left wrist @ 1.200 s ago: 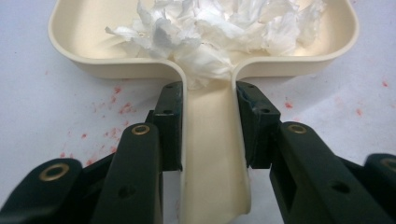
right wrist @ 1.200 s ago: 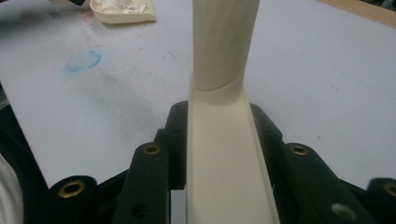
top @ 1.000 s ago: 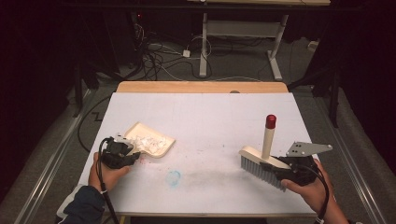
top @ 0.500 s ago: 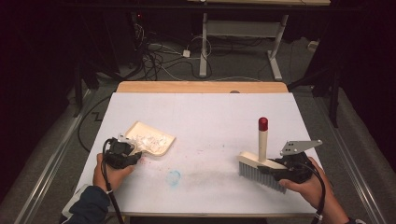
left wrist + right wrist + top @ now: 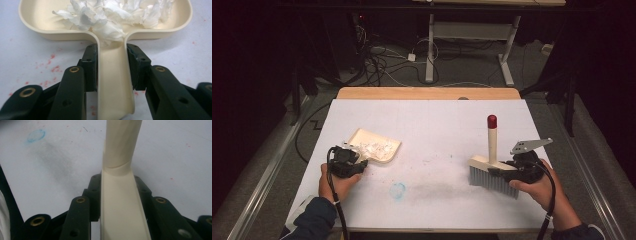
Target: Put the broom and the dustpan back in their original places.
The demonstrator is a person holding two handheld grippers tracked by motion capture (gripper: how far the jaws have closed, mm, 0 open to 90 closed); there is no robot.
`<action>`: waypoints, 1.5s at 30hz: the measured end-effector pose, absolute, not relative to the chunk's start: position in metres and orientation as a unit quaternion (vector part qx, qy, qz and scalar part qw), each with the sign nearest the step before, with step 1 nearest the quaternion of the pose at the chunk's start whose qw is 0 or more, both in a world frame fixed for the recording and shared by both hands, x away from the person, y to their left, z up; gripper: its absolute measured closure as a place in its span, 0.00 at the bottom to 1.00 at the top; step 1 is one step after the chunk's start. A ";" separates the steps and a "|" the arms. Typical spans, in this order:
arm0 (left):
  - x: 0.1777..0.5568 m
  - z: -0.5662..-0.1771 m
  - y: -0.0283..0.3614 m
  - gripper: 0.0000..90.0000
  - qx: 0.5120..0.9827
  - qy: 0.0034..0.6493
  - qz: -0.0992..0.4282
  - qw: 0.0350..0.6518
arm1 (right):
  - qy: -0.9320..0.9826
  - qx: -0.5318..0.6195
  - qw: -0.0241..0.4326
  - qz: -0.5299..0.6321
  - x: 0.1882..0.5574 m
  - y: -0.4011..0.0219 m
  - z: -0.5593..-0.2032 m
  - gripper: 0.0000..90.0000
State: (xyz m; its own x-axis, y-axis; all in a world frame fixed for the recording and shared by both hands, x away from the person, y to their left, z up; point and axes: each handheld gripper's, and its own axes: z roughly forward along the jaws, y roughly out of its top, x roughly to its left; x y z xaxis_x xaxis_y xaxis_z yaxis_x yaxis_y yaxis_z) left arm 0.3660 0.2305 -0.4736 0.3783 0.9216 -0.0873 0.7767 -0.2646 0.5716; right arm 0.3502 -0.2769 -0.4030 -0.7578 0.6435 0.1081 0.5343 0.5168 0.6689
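A cream dustpan [image 5: 377, 145] lies at the table's left with crumpled white paper scraps [image 5: 374, 148] in it. My left gripper [image 5: 359, 162] is shut on its handle [image 5: 112, 82]. The pads press both sides, though the jaws have just been opening a little. The paper scraps [image 5: 110, 15] pile up at the pan's mouth. At the right, my right gripper [image 5: 502, 172] is shut on a cream brush [image 5: 489, 162] with grey bristles on the table and a red-tipped handle [image 5: 492, 121] standing up. The brush stem [image 5: 120, 145] runs forward between my right gripper's [image 5: 117, 185] jaws.
On the white tabletop [image 5: 437, 120], a blue smudge [image 5: 398, 191] and a grey smear [image 5: 437, 189] mark the near middle, between the two tools. A wooden strip [image 5: 427, 93] edges the far side. Cables and desk legs lie on the floor beyond.
My right gripper has carried the brush a little to the left, toward the table's middle. The left hand and the dustpan have stayed in place.
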 end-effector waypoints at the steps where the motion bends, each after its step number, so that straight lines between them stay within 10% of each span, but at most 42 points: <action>1: 0.365 -0.474 0.230 0.68 0.782 0.544 0.130 0.275 | 0.867 0.342 0.074 0.355 0.352 -0.277 -0.404 0.74; 45: 0.329 -0.463 0.215 0.54 0.817 0.465 0.133 0.314 | 0.844 0.392 0.087 0.356 0.444 -0.299 -0.404 0.56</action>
State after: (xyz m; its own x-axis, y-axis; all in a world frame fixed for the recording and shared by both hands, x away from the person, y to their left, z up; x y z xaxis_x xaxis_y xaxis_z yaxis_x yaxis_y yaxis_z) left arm 0.3287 0.2154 -0.4629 0.5333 0.8426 -0.0752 0.6760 -0.3710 0.6367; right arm 0.4444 -0.2992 -0.4040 -0.6782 0.7229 0.1319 0.5986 0.4394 0.6697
